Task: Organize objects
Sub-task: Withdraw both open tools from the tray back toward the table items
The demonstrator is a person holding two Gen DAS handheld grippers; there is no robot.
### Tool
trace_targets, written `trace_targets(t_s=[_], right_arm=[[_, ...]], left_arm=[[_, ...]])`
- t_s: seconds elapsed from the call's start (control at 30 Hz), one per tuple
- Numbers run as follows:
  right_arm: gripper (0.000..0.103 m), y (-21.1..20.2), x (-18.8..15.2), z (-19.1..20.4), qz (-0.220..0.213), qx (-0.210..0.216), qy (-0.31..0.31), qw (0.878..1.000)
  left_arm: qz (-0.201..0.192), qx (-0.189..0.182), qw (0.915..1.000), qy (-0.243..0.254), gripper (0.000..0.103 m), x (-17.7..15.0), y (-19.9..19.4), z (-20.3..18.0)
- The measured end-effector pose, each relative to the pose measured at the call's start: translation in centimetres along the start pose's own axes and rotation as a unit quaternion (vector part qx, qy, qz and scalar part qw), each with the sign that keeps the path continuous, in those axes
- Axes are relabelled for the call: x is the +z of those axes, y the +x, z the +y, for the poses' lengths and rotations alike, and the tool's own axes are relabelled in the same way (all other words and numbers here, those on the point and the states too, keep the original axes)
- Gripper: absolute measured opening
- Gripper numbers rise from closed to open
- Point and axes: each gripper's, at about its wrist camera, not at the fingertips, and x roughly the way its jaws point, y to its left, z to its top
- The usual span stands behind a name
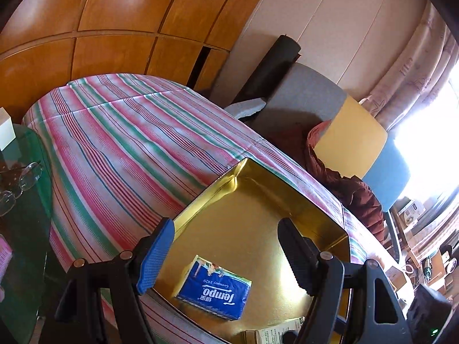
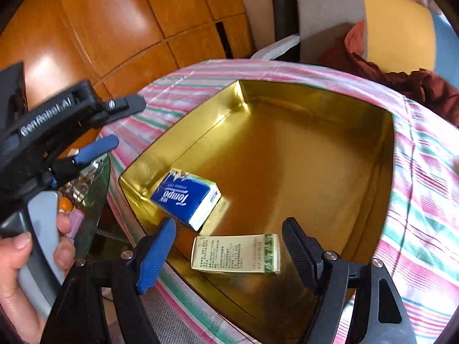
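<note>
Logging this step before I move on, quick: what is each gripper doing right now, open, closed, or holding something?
Left gripper: open, holding nothing, above the gold box.
Right gripper: open, not gripping; the small cream box lies between its fingers, in the gold box.

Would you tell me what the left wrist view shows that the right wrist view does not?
Only the left wrist view shows the eyeglasses on the glass side table. Only the right wrist view shows the hand holding the left gripper, and the whole pale printed box. Both show the gold box, the blue tissue pack inside it, and the striped cloth.
</note>
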Motion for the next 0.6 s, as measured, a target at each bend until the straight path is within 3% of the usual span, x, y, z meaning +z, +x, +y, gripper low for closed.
trace_targets(t_s=[0.1, 0.43, 0.6], right_arm=[[0.090, -1.3, 0.2, -0.7, -0.021, -0.011, 0.009, 1.000], [0.094, -3.7, -0.1, -4.3, -0.031, -0.060, 0.053, 0.996], [0.095, -4.8, -1.3, -7.0, -0.025, -0.090, 0.073, 0.993]], left_arm=[[0.008, -0.008, 0.9999, -0.001, 0.076, -0.3, 0.3, -0.3], [0.044, -0.031, 0.9972, 0.051, 0.076, -2.4, 1.0, -3.1], [0.067, -0.075, 0.9902, 0.097, 0.076, -3.9, 0.8, -5.5]])
